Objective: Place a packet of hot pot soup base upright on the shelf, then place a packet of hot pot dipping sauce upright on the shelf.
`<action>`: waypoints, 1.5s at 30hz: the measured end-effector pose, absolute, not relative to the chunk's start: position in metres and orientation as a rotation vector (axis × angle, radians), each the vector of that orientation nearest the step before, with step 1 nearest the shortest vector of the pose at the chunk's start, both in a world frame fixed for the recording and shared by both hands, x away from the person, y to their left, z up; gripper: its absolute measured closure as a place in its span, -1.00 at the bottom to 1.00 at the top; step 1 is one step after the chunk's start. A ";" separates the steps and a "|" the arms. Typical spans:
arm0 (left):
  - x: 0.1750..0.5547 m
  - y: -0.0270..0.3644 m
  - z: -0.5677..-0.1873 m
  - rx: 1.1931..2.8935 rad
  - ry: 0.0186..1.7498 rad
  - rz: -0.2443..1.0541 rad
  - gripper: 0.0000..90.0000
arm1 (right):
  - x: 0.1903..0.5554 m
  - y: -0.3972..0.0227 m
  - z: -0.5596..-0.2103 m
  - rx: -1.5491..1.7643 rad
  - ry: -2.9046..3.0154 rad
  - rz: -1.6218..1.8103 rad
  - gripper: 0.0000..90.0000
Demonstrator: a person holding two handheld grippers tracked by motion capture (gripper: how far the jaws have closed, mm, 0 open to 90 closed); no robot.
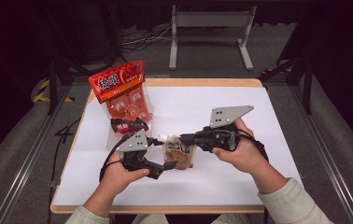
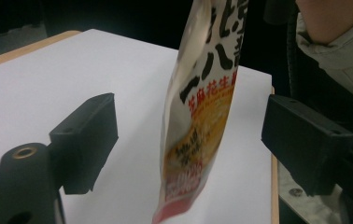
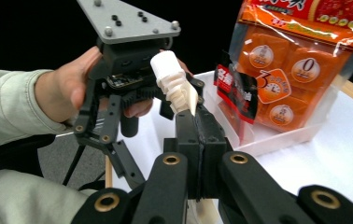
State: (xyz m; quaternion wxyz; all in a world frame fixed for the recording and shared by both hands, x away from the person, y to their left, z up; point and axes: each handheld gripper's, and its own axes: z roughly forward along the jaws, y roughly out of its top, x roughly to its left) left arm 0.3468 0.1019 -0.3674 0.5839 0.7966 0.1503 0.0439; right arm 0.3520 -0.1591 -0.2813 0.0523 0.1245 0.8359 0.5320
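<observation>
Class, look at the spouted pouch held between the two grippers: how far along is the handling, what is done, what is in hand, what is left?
Done: the right gripper is shut on the spouted pouch just below its white cap, lifting it off the table.
In hand: the left gripper straddles the pouch's lower end, jaws open, pads not touching.
Left: probably closing on it. The clear bin holds the orange snack bag.

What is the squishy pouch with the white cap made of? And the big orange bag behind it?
The pouch looks like thin, glossy plastic film: it shines and bends. Its cap seems hard, matte white plastic with ridges. The orange bag appears to be clear, shiny plastic wrap, since light glints on it and smaller packets show through.
</observation>
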 end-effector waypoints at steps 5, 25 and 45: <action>0.348 0.100 -0.369 1.845 0.315 0.086 -0.16 | 0.351 -0.153 -0.284 0.344 2.546 1.626 1.00; 0.347 0.128 -0.351 1.901 0.310 0.147 0.89 | 0.351 -0.168 -0.282 0.451 2.308 1.694 0.37; 0.343 0.178 -0.325 1.881 0.375 0.296 0.89 | 0.362 -0.223 -0.311 0.734 2.138 1.454 -0.15</action>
